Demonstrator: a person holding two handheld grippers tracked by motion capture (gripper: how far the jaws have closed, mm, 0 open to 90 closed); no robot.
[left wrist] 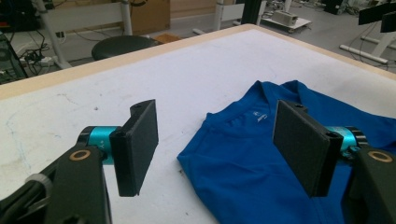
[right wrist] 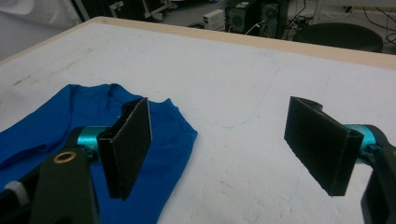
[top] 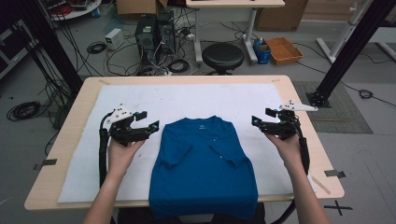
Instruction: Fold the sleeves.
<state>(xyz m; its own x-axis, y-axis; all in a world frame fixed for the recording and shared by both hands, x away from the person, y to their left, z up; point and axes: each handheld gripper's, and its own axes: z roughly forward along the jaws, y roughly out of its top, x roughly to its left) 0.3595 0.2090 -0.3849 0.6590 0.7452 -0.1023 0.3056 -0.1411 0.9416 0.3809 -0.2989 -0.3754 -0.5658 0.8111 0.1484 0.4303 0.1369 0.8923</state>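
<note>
High view: both grippers, left (top: 147, 120) and right (top: 261, 117), fingers apart, flank the blue polo shirt (top: 205, 163); pinch its shoulders at 10 and 2 o'clock evenly.

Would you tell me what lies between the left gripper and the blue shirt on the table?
Nothing: the high view shows just a bare strip of white table cover between the left gripper and the blue short-sleeved shirt.

No legible text, number or brand is found. A small white mark is printed inside the collar of the blue shirt (left wrist: 259, 116), too small to be read; the same mark is seen as a pale speck in the high view.
</note>
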